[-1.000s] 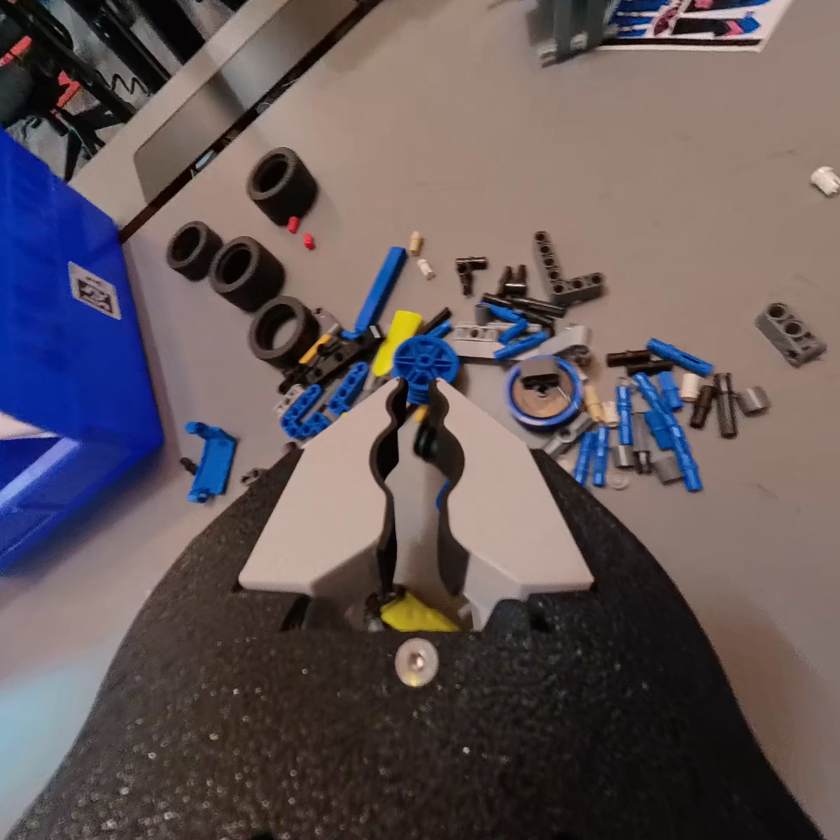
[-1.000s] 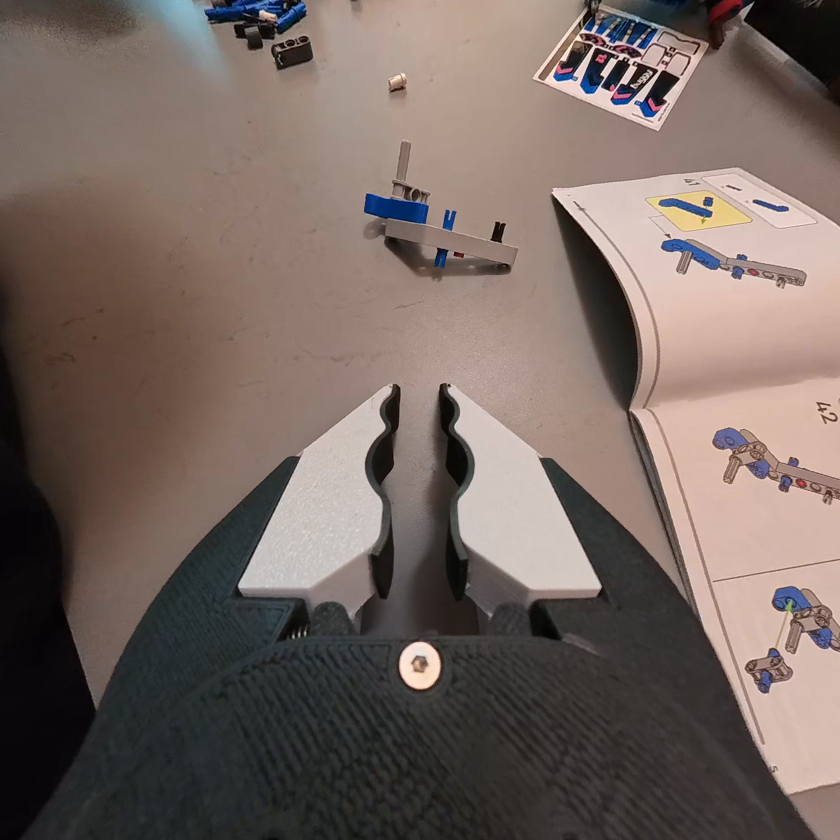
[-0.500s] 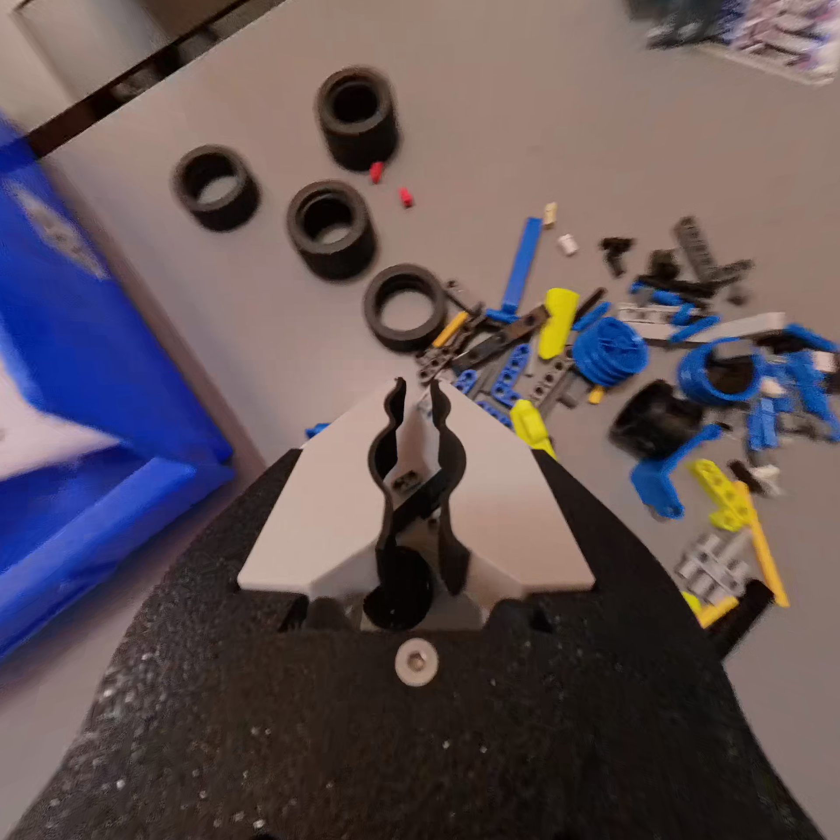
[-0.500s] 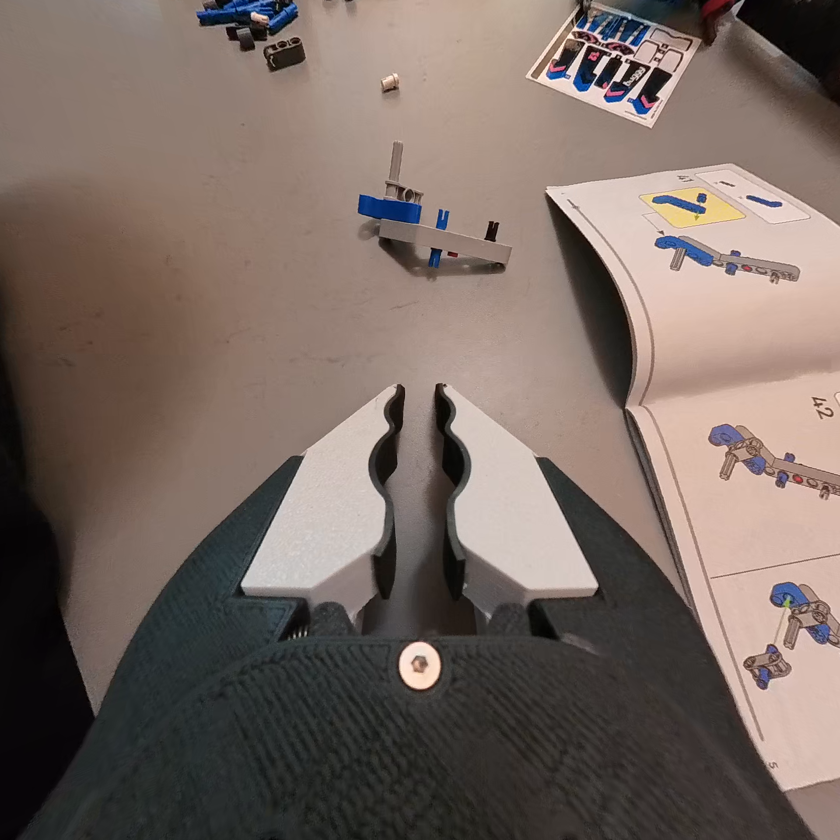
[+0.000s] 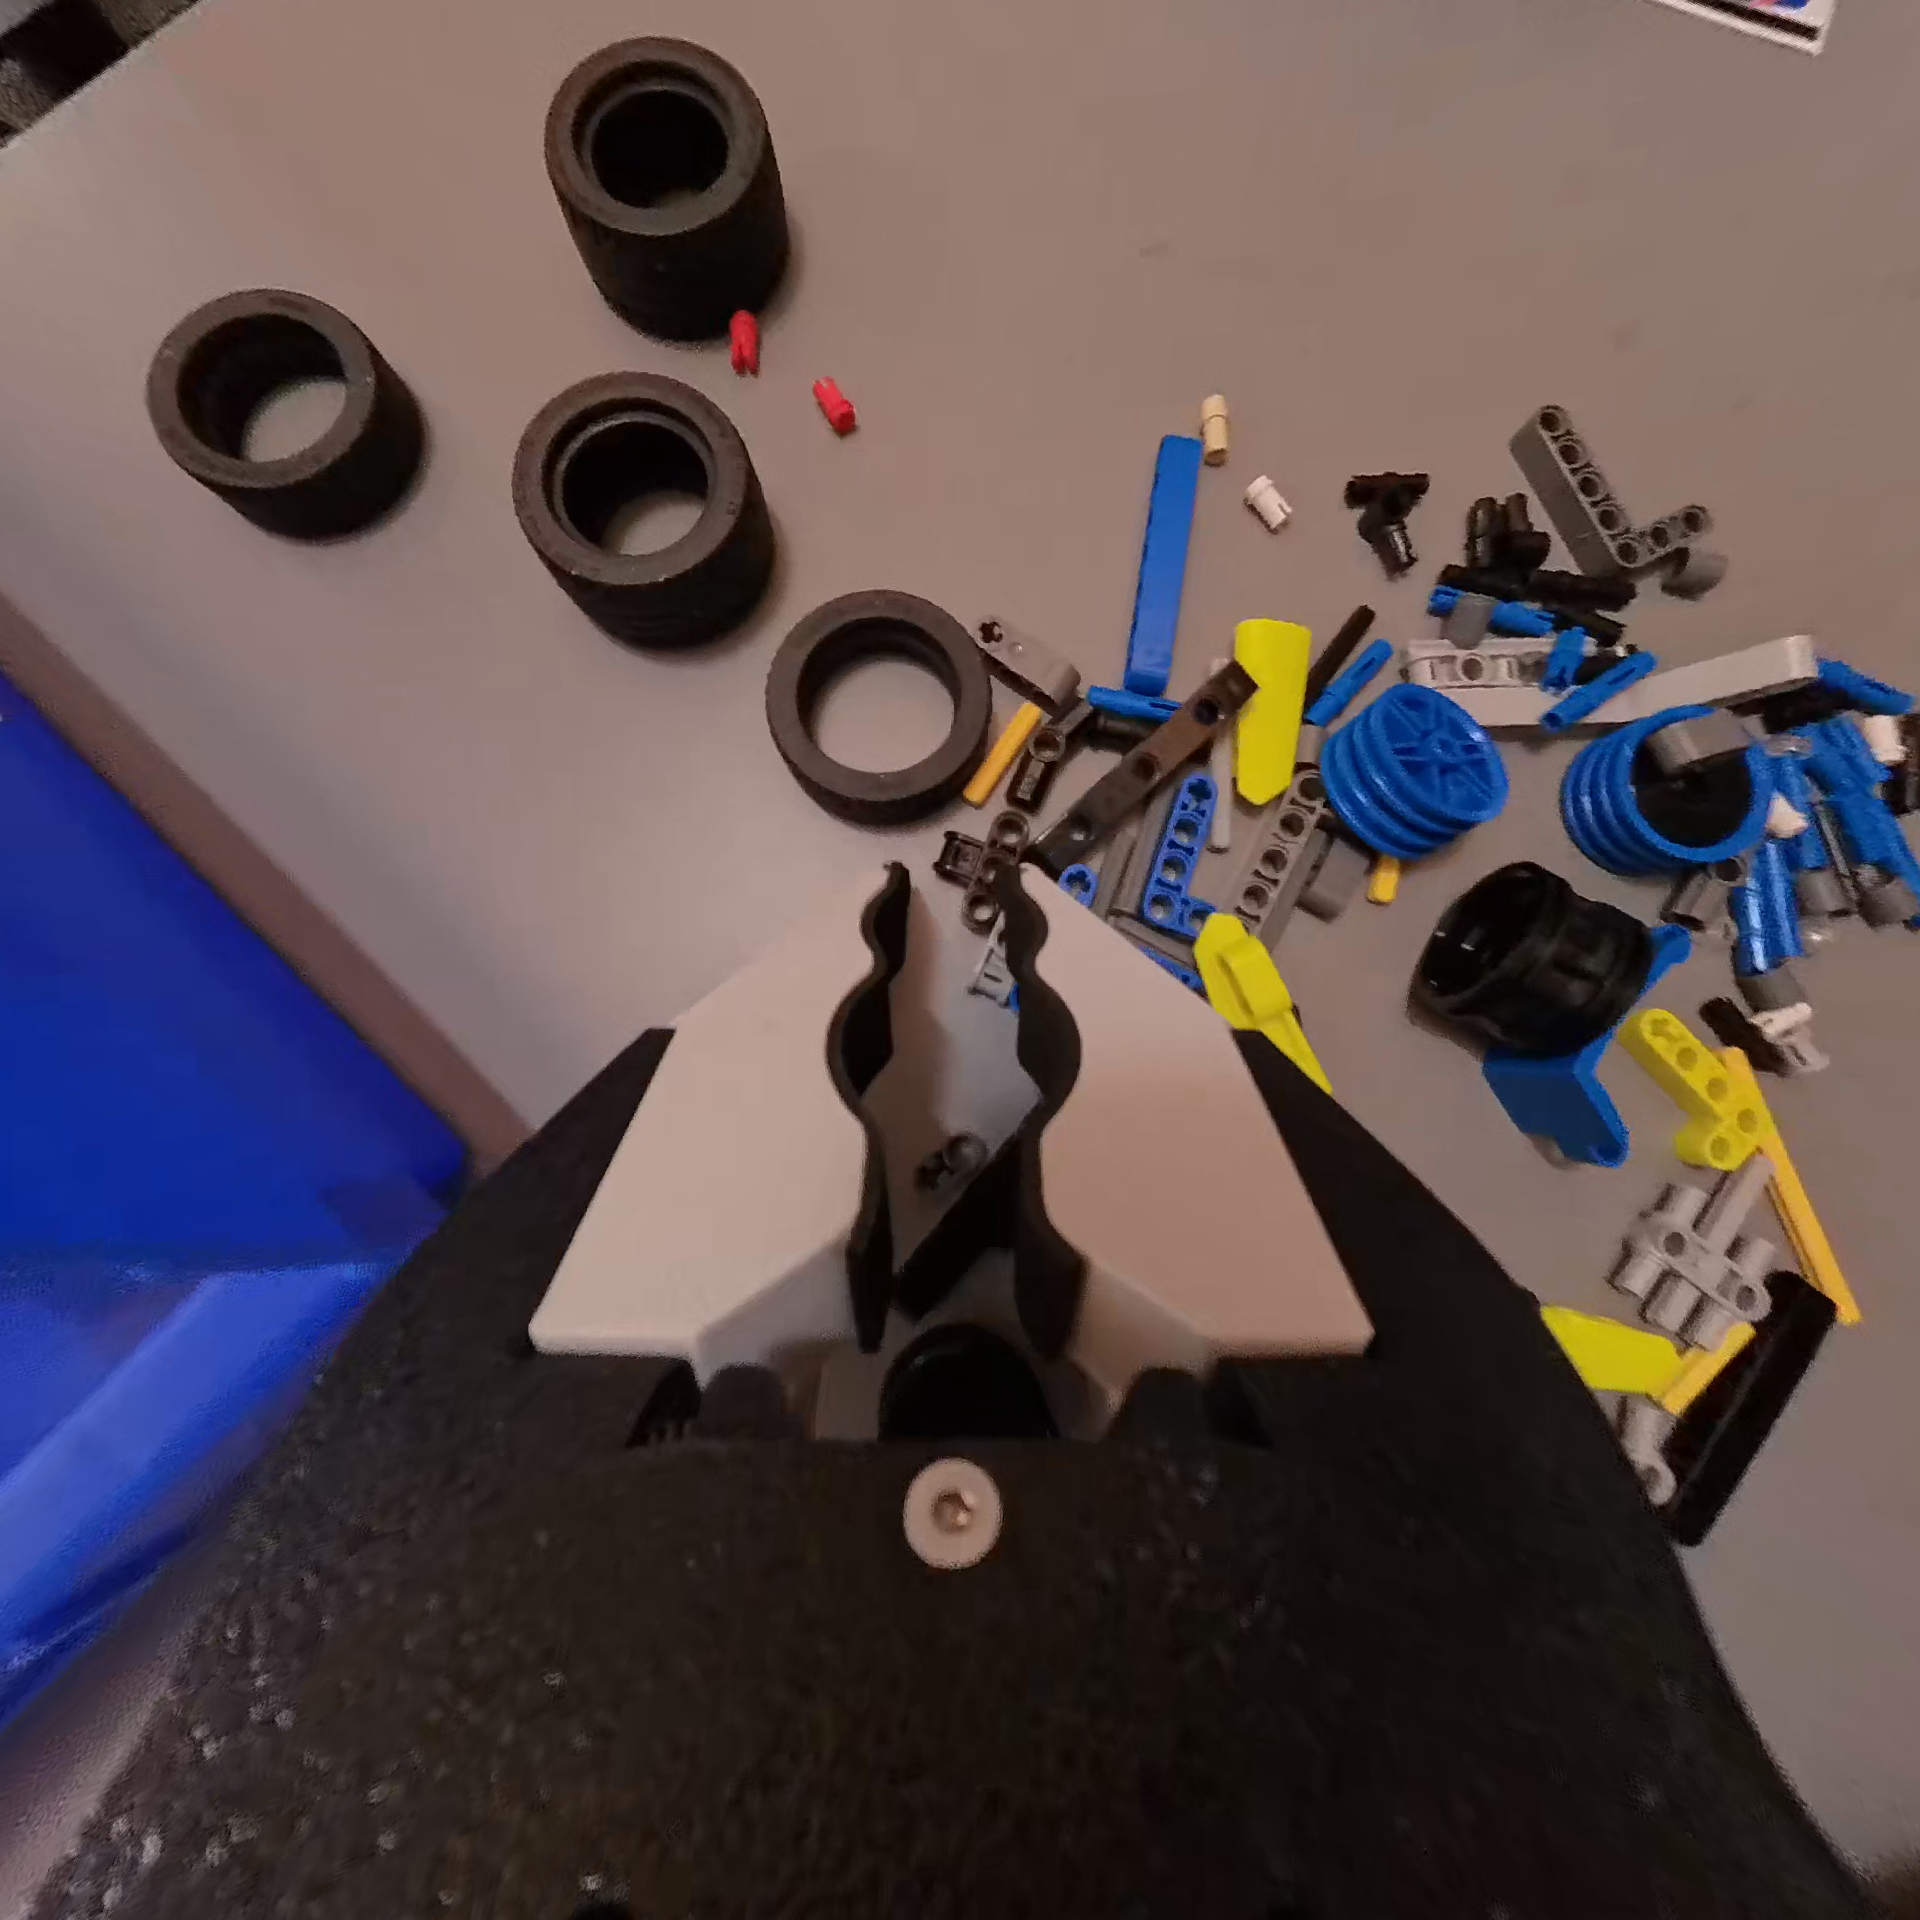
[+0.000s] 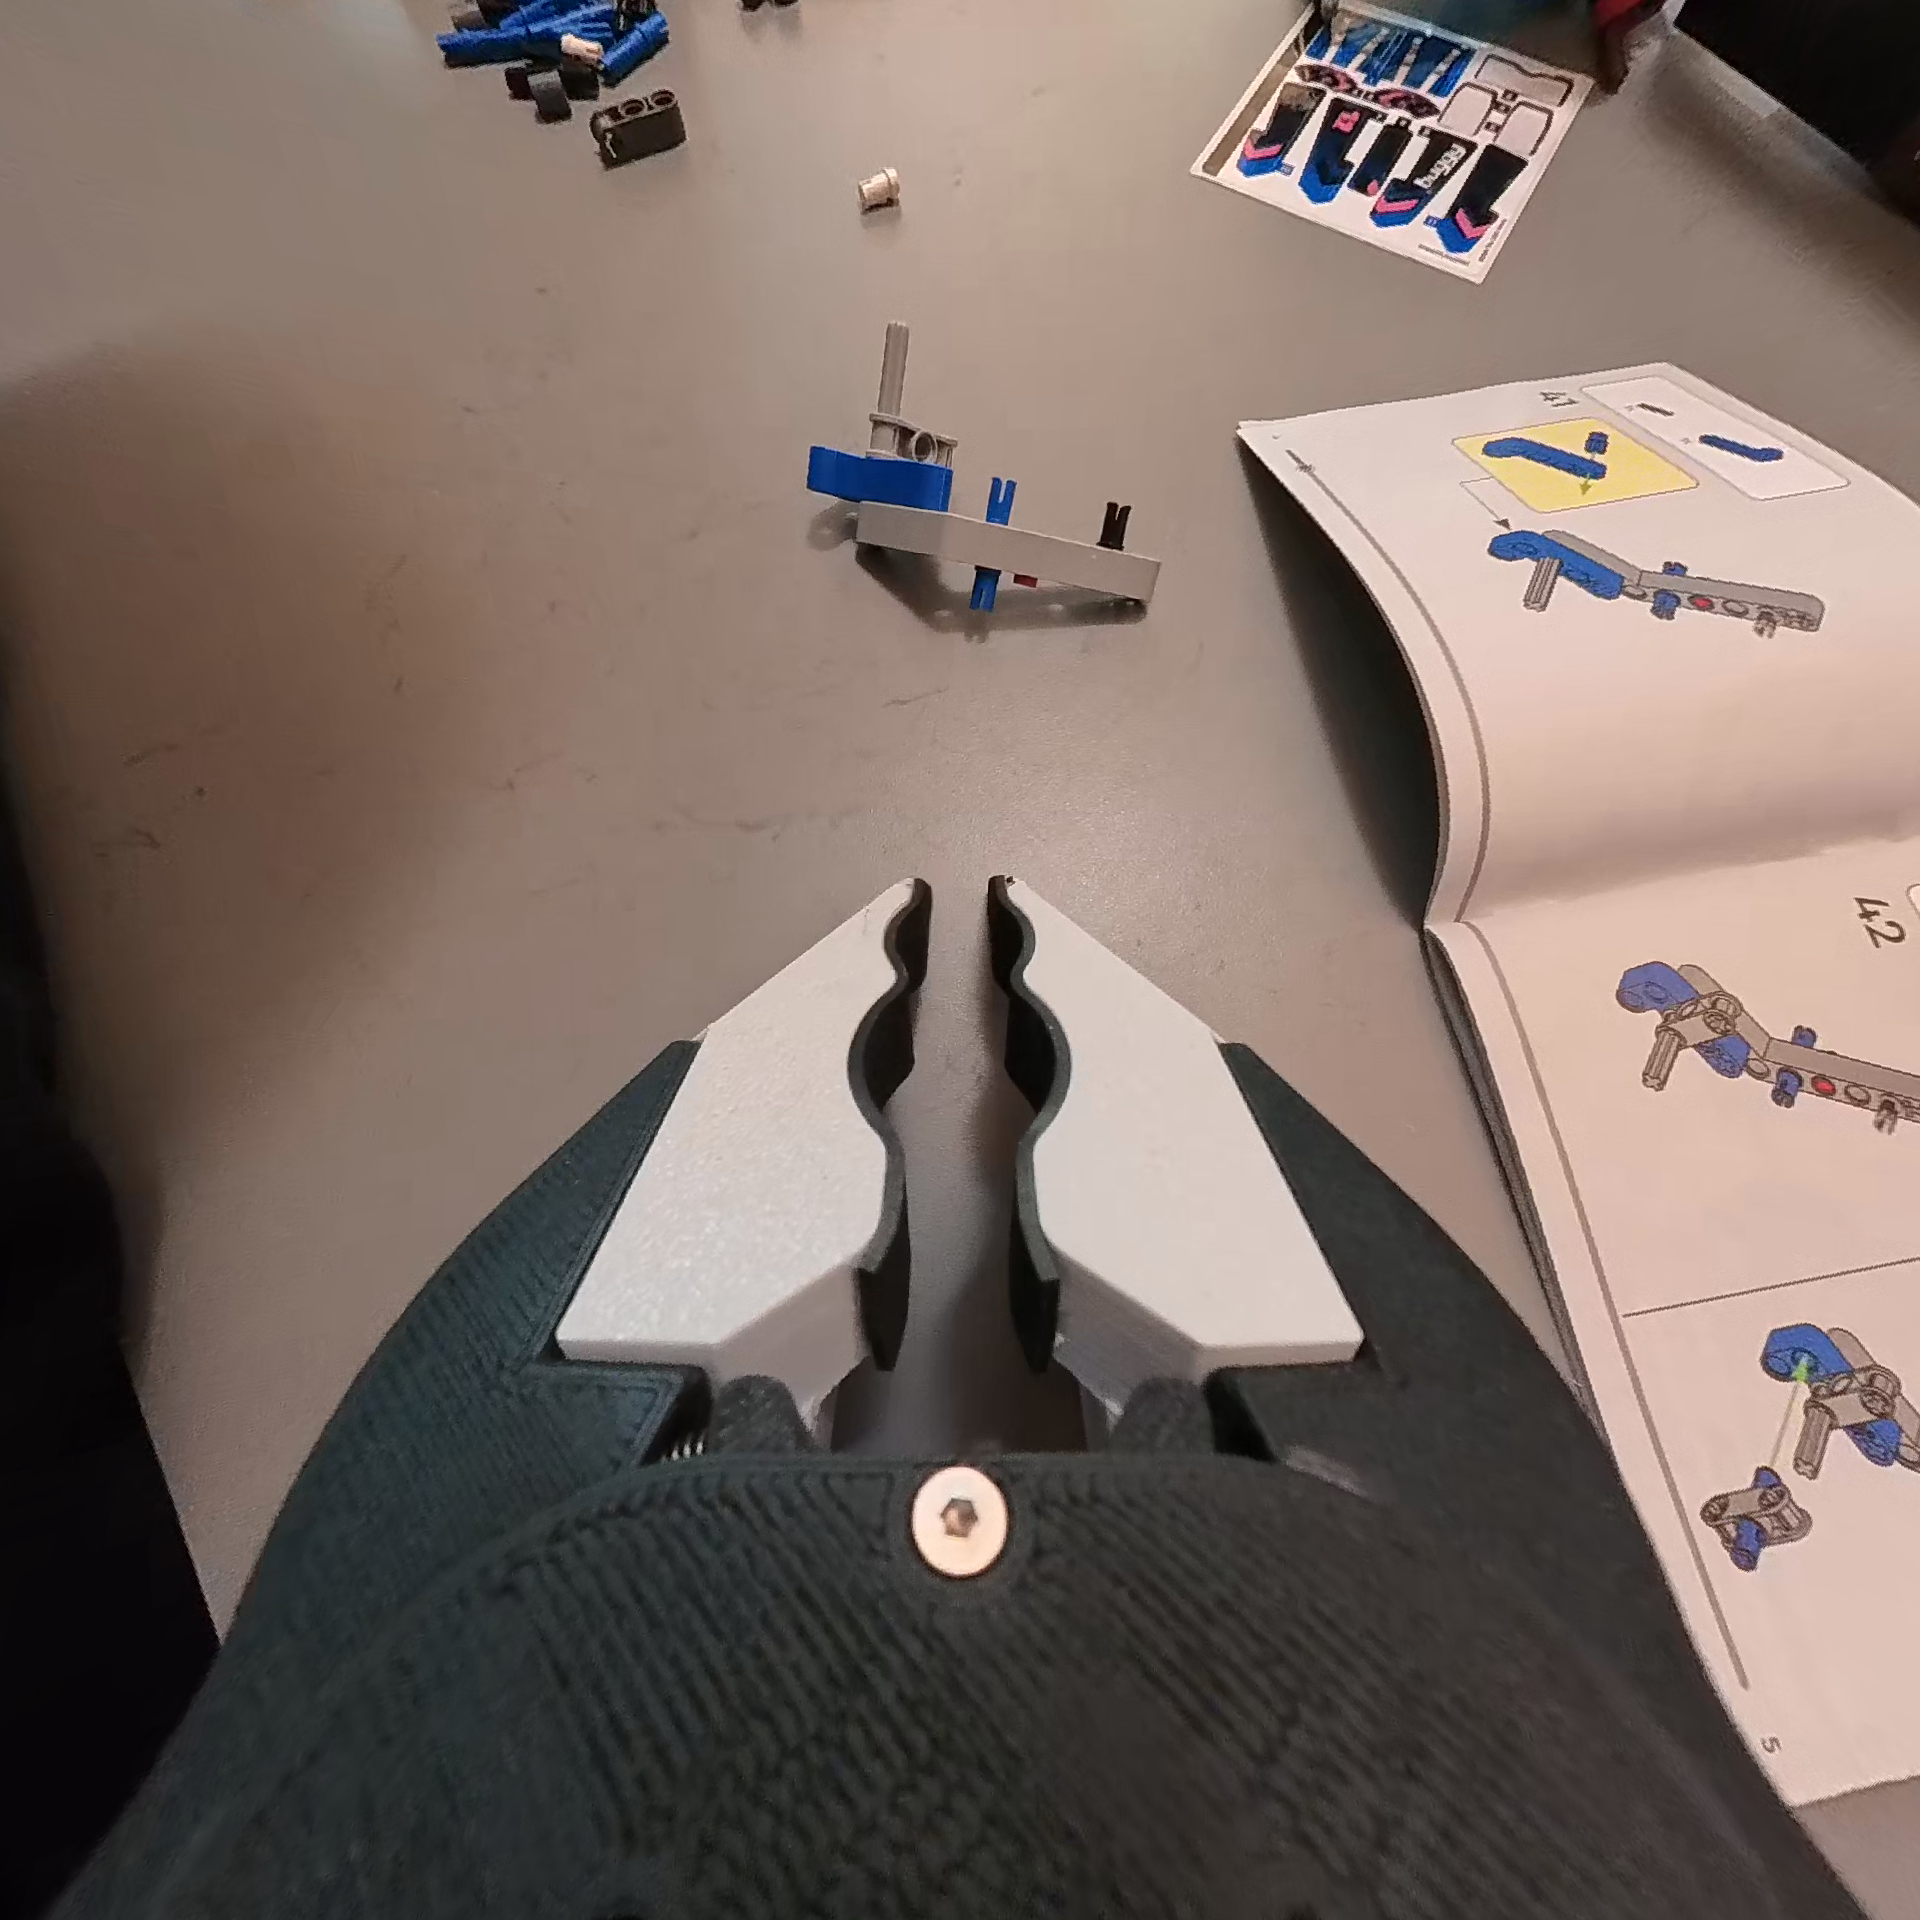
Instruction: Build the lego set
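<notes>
The half-built lego assembly (image 6: 982,530) lies alone out in the middle of the bench (image 6: 520,727), well ahead of the right gripper (image 6: 956,883). It is a grey beam with a blue block and an upright grey axle at one end, and a blue pin and a black pin standing along its length. The open instruction booklet (image 6: 1662,935) sits towards the right edge, and a sticker sheet (image 6: 1392,135) lies towards the far right corner.

The right gripper hangs low over bare bench, its jaws slightly parted and holding nothing. The left gripper (image 5: 956,894) hovers over the loose parts pile (image 5: 1351,790). A black piece shows between its jaws further back, but I cannot tell whether it is pinched or just lying beneath. Four black tyres (image 5: 644,509) stand left of the pile, and a blue bin (image 5: 156,1039) sits off the bench's left edge.

The assembly looks light, rigid and slick, so it would likely skate if nudged. I would take it across the flat sides of the grey beam, between the pins, never by the axle or pins, which could pull out or twist loose.
</notes>
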Tool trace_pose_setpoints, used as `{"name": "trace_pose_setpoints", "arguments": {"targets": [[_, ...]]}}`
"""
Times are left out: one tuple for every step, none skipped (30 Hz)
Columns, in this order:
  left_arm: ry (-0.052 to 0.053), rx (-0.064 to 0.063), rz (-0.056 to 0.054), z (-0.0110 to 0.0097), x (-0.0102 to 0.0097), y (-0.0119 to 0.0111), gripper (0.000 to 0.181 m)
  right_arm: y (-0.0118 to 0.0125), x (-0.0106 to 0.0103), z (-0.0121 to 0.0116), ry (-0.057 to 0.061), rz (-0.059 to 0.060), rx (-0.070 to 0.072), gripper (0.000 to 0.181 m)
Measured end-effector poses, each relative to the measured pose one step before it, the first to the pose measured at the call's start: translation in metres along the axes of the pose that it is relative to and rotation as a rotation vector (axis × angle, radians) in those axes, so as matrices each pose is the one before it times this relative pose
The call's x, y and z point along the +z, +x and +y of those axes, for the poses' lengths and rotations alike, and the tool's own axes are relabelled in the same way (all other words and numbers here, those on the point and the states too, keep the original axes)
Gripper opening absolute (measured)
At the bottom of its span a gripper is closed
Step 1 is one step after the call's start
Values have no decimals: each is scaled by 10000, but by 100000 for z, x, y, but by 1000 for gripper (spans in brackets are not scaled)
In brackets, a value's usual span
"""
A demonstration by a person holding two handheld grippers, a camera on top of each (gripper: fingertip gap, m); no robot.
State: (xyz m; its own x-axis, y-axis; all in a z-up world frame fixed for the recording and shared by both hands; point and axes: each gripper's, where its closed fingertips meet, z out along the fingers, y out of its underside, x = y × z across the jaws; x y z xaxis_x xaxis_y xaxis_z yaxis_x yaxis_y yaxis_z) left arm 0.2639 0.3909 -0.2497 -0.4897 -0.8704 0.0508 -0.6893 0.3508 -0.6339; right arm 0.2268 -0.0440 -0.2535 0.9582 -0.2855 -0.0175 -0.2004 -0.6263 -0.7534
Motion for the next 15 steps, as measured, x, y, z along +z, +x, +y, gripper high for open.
{"name": "trace_pose_setpoints", "arguments": {"targets": [[54,-19,220,128,-57,302,15,46,-1,0,-1,2,42,9],[33,-19,167,125,-4,246,14,48,2,8,1,-1,51,8],[45,-34,88,50,40,142,11,35,6,-9,0,-19,58,7],[48,-23,51,-22,77,109,8,11,-9,1,3,-38,48,7],[34,-1,22,-25,64,80,8,-4,-1,-4,2,-31,35,7],[13,6,-19,-19,28,7,8,4,4,-5,0,-6,9,7],[8,-19,-28,-15,22,-24,7,2,0,2,-1,16,-17,7],[7,-48,-6,-11,15,-3,7,-5,4,0,-1,21,-27,7],[15,-26,-17,-24,27,-3,6,-11,-1,6,-2,25,-38,7],[26,22,-94,-36,13,-75,6,0,4,2,-3,37,-48,7],[24,53,-169,-39,-7,-150,6,-3,6,-3,1,37,-45,7],[16,122,-153,-18,-28,-85,5,-1,-3,5,-1,37,-42,7],[50,267,-182,-66,-83,-55,5,3,0,1,0,34,-40,7],[123,380,-255,-179,-111,-81,5,-5,1,-1,0,26,-31,7],[170,383,-213,-305,-152,47,5,3,3,-3,0,11,-13,7]]}}
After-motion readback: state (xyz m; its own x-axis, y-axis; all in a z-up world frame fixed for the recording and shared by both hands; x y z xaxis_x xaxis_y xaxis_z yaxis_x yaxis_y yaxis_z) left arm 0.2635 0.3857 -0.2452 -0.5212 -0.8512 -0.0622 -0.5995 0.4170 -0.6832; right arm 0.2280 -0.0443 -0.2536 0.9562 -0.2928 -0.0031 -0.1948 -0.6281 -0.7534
